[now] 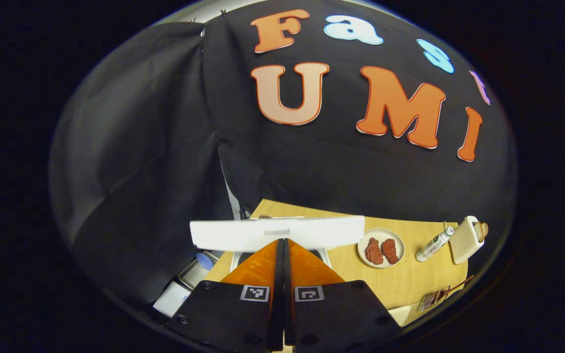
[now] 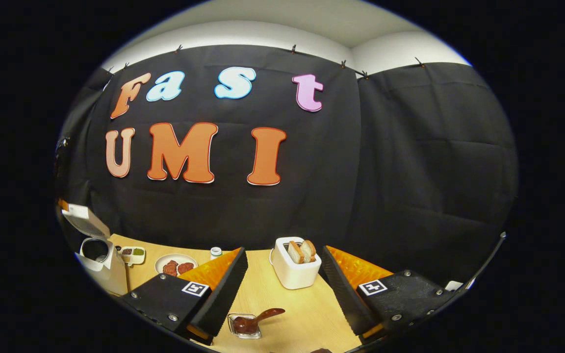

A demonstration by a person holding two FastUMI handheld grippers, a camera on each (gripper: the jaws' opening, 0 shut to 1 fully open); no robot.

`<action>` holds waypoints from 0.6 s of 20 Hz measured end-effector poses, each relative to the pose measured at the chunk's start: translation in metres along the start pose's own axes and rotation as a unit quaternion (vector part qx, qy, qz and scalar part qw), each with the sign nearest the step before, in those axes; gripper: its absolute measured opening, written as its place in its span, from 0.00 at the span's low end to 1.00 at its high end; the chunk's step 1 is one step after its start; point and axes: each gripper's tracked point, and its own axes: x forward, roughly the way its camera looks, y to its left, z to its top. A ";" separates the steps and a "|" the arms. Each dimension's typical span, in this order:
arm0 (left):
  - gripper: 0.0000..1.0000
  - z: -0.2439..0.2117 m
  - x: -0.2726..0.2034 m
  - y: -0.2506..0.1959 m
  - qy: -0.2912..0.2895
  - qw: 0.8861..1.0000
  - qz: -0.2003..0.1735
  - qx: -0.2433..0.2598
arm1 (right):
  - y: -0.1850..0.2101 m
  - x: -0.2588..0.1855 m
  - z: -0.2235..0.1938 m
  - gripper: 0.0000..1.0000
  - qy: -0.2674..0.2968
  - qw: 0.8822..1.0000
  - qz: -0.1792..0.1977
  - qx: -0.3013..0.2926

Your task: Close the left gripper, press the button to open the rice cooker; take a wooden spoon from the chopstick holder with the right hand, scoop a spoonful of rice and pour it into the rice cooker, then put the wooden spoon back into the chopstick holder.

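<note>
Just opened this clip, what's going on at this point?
A person is working with two handheld grippers at a wooden table. The left gripper has its jaws shut and points at the rice cooker, whose white lid is already up. The right gripper is open and holds nothing, hanging above the table in front of a white toaster with bread in it. Below it, a spoon rests in a small clear container. A plate of reddish food sits to one side.
</note>
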 end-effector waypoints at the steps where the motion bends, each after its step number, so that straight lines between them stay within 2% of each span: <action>1: 0.05 0.011 -0.010 -0.007 -0.023 1.000 -0.007 -0.001 | 0.001 0.004 -0.008 0.95 0.010 1.000 0.003 0.003; 6: 0.05 0.052 -0.057 -0.017 -0.134 0.991 -0.011 -0.021 | -0.001 0.022 -0.056 0.95 0.055 0.998 0.021 0.009; 9: 0.05 0.056 -0.089 -0.017 -0.185 0.982 0.004 -0.022 | -0.006 0.036 -0.097 0.94 0.087 0.996 0.026 0.011; 12: 0.05 0.064 -0.116 -0.027 -0.225 0.974 0.007 -0.028 | -0.007 0.041 -0.139 0.94 0.132 0.990 0.040 0.038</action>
